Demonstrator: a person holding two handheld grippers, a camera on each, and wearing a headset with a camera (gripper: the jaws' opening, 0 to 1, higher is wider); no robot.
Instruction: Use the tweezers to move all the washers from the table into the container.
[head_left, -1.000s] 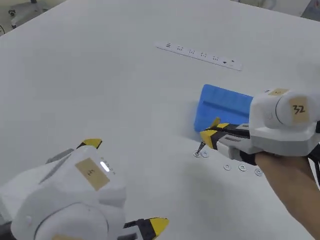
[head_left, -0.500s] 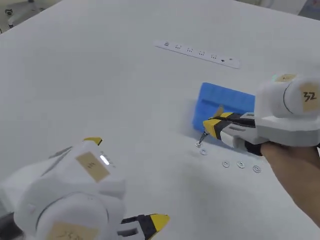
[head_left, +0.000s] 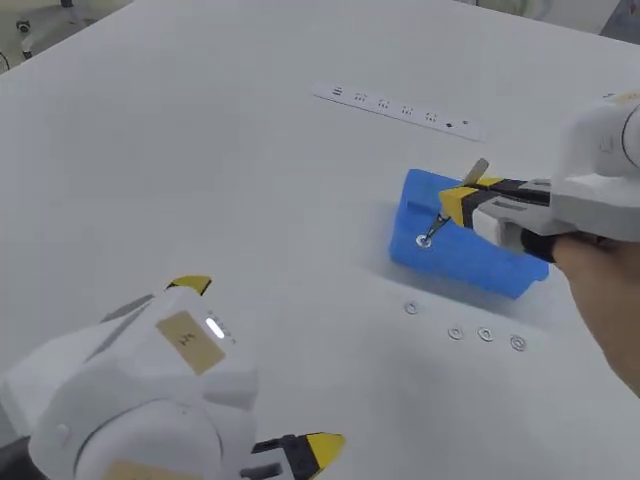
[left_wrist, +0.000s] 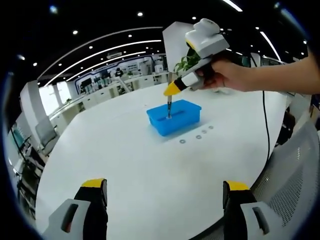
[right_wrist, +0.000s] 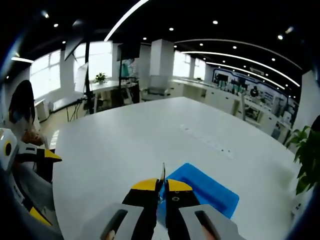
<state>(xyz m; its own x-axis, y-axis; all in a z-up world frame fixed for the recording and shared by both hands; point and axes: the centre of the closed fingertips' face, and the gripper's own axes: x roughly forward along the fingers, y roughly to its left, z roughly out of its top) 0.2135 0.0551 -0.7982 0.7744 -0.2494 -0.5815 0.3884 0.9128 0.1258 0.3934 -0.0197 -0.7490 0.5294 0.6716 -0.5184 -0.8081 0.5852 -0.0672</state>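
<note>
Blue plastic container (head_left: 455, 245), shallow rectangle, on matte white tabletop (head_left: 200, 150). Right gripper (head_left: 455, 207) fingers clamped on thin metal tweezers (head_left: 436, 228), tips over container, pinching small ring washer (head_left: 424, 241). Four flat loose washers (head_left: 455, 333) in row on tabletop just beside container. Left gripper (left_wrist: 164, 185) fingers spread wide, empty, well apart from container. Left gripper view shows tweezers upright over container. Tan label on left gripper in head view, writing unreadable.

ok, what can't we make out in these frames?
Head view: container floor, partly hidden by its wall and the right gripper.
Right gripper view: tweezers tip, behind that gripper's jaws.
Left gripper view: table washers, too small to count surely.
</note>
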